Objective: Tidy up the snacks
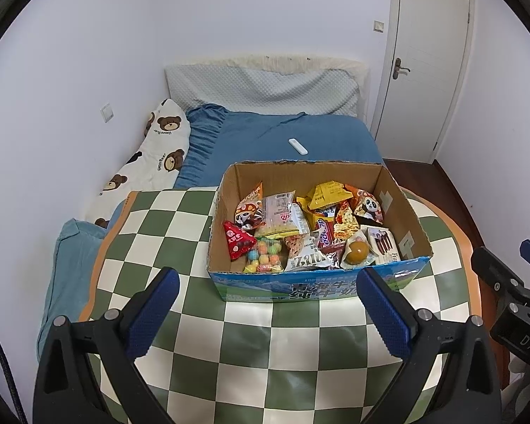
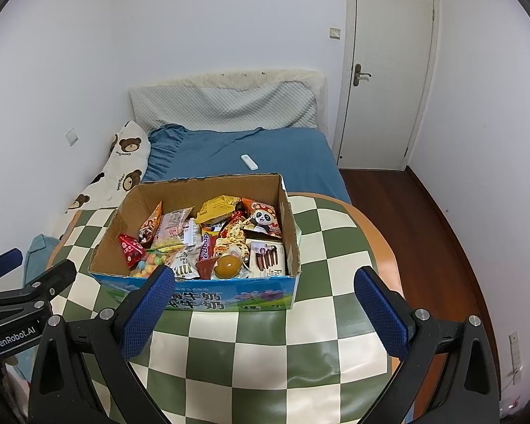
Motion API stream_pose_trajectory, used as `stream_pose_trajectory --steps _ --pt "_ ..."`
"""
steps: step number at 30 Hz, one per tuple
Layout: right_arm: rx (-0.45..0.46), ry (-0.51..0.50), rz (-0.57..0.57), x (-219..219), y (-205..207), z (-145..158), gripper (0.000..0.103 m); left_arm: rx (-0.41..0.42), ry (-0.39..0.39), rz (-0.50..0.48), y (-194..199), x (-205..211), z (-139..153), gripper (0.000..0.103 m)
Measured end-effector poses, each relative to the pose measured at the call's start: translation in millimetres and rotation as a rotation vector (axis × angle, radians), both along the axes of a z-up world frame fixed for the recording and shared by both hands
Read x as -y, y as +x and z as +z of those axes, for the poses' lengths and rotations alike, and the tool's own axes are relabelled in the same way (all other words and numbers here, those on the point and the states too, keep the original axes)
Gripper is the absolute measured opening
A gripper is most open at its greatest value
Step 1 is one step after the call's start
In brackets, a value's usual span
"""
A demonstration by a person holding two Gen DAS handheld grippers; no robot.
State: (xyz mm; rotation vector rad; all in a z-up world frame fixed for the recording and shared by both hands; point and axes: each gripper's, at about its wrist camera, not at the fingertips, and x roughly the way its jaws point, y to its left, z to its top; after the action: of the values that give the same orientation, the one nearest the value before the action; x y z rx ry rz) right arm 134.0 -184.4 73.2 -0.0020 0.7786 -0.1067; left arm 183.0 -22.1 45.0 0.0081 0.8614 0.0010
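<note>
Both wrist views look down, side by side, sharing the snack box (image 1: 318, 226) nearby.

I am working in a bedroom of a home. At twelve o'clock lies a bed with a blue sheet (image 1: 293, 134), a grey quilted headboard cushion (image 1: 261, 88) against the white wall and a white bear-print pillow (image 1: 152, 155) at ten o'clock. A white panelled door with a metal handle (image 1: 427, 60) stands at one o'clock, beside dark wooden flooring (image 2: 424, 219). Nearest me is a round table under a green-and-cream checked cloth (image 2: 265, 353).
</note>
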Motion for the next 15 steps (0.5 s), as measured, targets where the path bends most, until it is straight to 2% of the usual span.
stream_pose_trajectory --steps 15 --pt "-0.001 0.019 0.002 -0.6 -4.3 2.5 0.103 0.001 0.001 -0.002 -0.2 1.3 6.7 0.103"
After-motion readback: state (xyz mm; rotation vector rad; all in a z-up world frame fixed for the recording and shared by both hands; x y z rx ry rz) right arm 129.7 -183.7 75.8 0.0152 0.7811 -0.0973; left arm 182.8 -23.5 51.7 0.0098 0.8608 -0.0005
